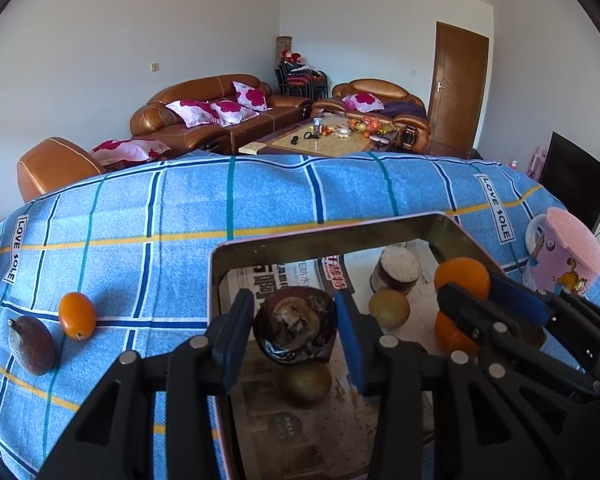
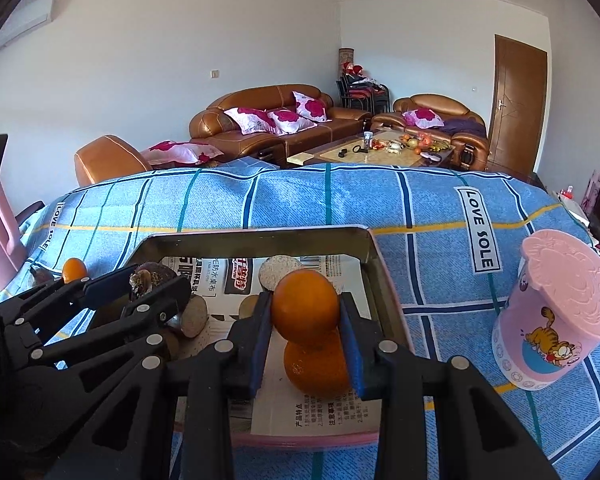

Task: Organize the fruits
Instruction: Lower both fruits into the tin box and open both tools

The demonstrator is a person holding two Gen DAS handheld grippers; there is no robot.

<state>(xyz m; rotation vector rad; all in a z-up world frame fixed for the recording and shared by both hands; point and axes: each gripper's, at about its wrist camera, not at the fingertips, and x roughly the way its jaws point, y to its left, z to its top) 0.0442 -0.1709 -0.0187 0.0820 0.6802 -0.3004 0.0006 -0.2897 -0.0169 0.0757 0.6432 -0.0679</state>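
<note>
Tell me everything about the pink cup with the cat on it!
The pink cup looks like plastic. It has a pink textured lid, a cartoon orange cat on its side and a ring pattern near the base. It stands on the blue checked cloth, to the right of the metal tray, apart from it. Nothing grips it.

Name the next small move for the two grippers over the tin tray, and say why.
Probably lower both and let go. The left gripper holds a dark brown-purple round fruit and the right gripper a round orange, both above the paper-lined metal tray, where other fruit already lies.
</note>
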